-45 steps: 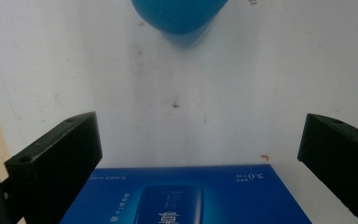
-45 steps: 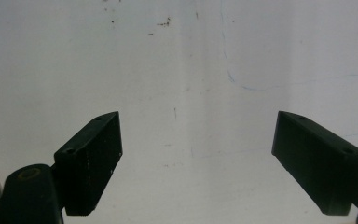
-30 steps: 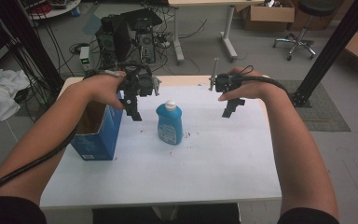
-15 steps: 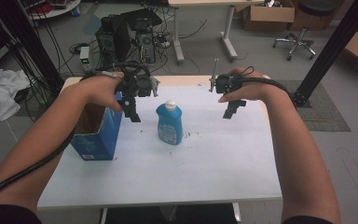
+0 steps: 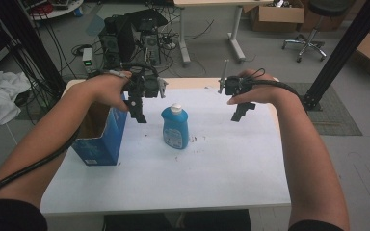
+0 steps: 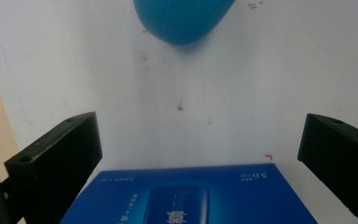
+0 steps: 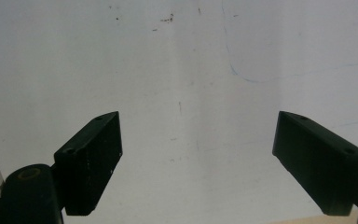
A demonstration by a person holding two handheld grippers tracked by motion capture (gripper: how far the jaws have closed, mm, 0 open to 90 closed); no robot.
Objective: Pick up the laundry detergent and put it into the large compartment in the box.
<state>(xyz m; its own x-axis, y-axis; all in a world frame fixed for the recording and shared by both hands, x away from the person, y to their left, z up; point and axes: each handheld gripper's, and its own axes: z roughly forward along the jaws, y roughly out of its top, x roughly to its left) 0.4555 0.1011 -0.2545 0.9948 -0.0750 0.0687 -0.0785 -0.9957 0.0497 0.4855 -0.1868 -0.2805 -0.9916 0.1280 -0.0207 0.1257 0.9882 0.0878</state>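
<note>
Comparing with a second ago: no shift noted in left gripper [image 5: 137, 109], right gripper [image 5: 238, 112], bottle [image 5: 175, 127] or box [image 5: 99, 137]. Both sets of fingers spread, empty, above surface [image 5: 221, 163]; grasp judged not yet begun.

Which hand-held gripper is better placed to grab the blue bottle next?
Probably the left hand-held gripper: it hangs open close beside the blue bottle, by the blue box. The right hand-held gripper, also open, is farther off over bare table.
</note>
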